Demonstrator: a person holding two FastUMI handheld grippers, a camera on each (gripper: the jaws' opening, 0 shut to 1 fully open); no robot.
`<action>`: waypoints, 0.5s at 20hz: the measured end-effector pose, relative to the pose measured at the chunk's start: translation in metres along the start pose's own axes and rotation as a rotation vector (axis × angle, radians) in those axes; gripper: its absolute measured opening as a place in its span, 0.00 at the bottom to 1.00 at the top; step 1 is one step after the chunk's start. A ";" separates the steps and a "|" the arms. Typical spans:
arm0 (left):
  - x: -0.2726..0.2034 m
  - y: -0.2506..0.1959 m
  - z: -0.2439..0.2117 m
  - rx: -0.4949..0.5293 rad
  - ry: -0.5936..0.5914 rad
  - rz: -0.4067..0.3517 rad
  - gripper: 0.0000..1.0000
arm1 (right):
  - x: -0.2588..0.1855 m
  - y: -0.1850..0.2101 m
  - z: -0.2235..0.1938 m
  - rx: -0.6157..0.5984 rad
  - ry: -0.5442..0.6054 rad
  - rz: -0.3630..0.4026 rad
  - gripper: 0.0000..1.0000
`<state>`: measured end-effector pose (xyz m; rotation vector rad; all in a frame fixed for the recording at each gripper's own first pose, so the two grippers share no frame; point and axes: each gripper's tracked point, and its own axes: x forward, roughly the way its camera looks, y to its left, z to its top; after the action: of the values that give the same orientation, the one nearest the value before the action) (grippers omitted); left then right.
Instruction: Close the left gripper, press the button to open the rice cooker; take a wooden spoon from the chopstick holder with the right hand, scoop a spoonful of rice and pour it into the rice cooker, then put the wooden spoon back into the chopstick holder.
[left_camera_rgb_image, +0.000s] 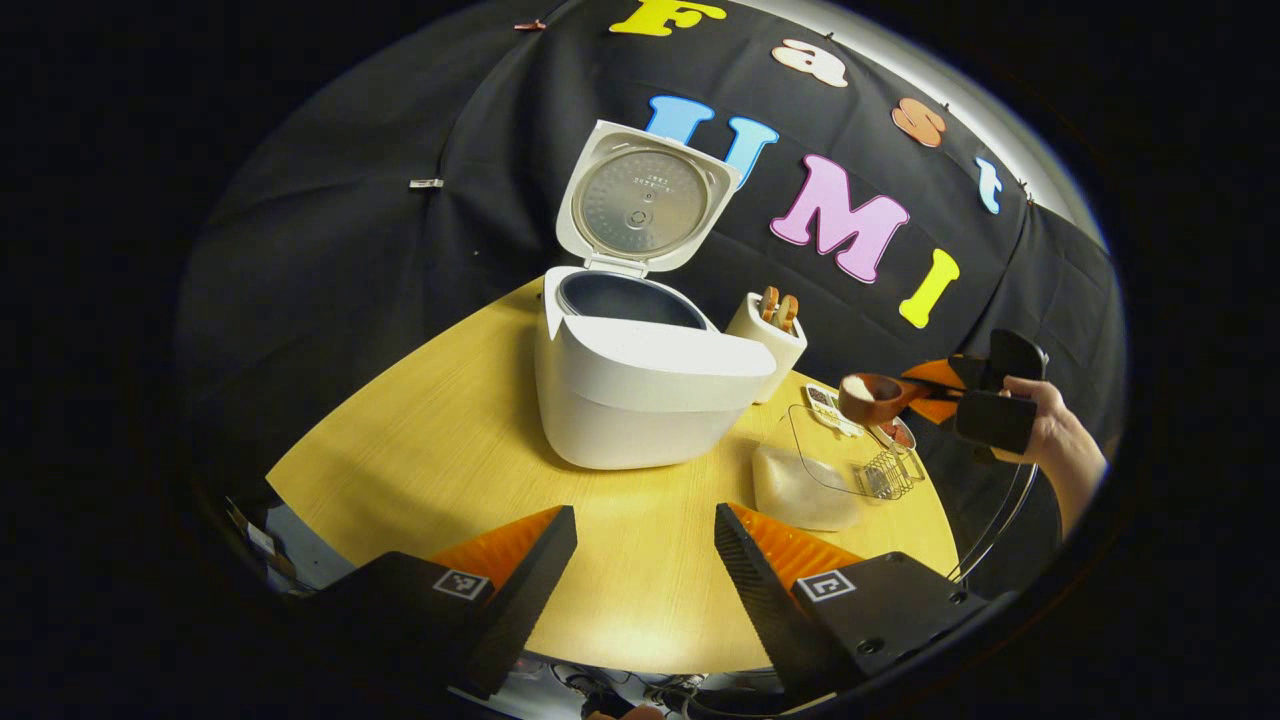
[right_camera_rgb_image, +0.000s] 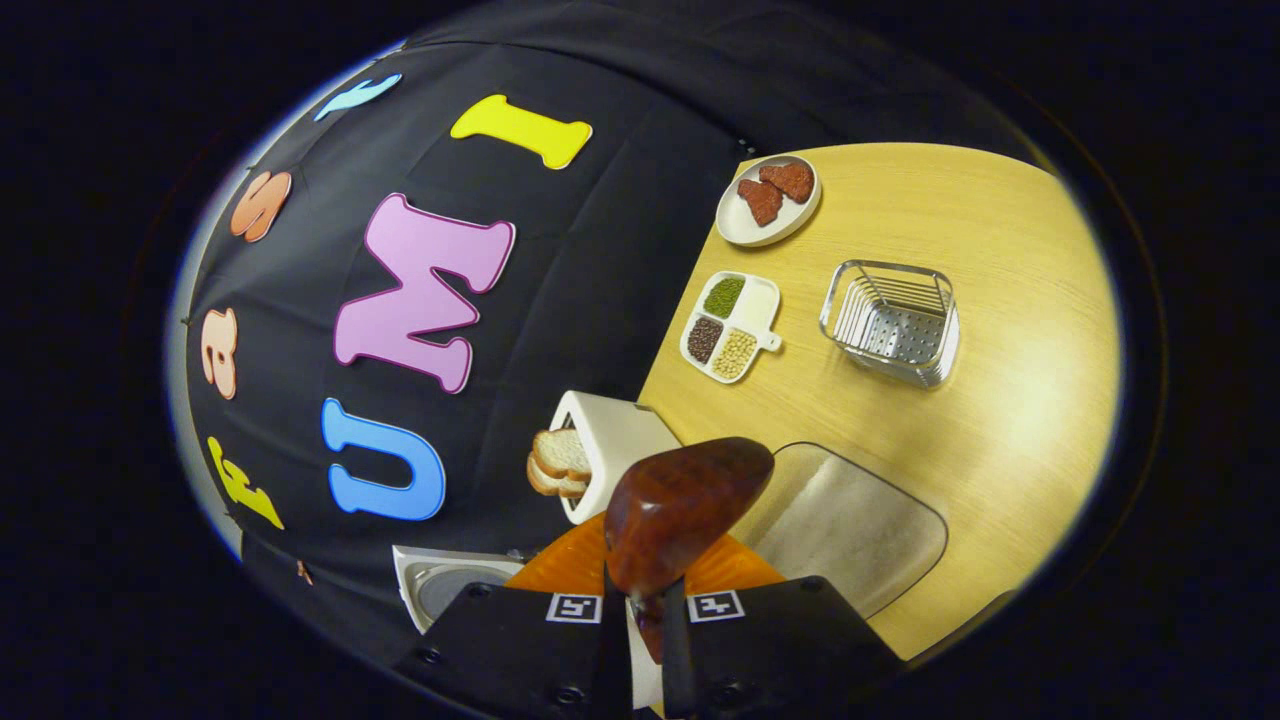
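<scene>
Wooden round table (left_camera_rgb_image: 420, 450), black-draped booth

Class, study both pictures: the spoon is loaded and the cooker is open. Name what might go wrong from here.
1. The right gripper holds the wooden spoon with rice in its bowl, off to the side of the rice cooker; tilting on the way may spill grains onto the table.
2. The chopstick holder stands close beside the cooker, so the spoon could knock it.
3. The raised lid looms over the pot opening; a high approach might strike it.
</scene>
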<state>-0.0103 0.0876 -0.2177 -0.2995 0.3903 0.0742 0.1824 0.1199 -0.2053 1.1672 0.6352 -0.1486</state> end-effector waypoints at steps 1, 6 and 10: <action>-0.001 0.003 0.000 0.002 -0.005 0.005 0.96 | 0.002 0.011 -0.005 0.014 0.012 0.015 0.16; -0.002 0.017 0.004 -0.008 -0.017 0.028 0.96 | 0.007 0.060 -0.034 0.006 0.049 0.076 0.16; -0.005 0.031 0.006 -0.024 -0.026 0.050 0.96 | 0.019 0.099 -0.068 -0.016 0.086 0.120 0.16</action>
<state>-0.0168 0.1188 -0.2190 -0.3118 0.3710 0.1315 0.2138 0.2244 -0.1512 1.1974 0.6391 0.0090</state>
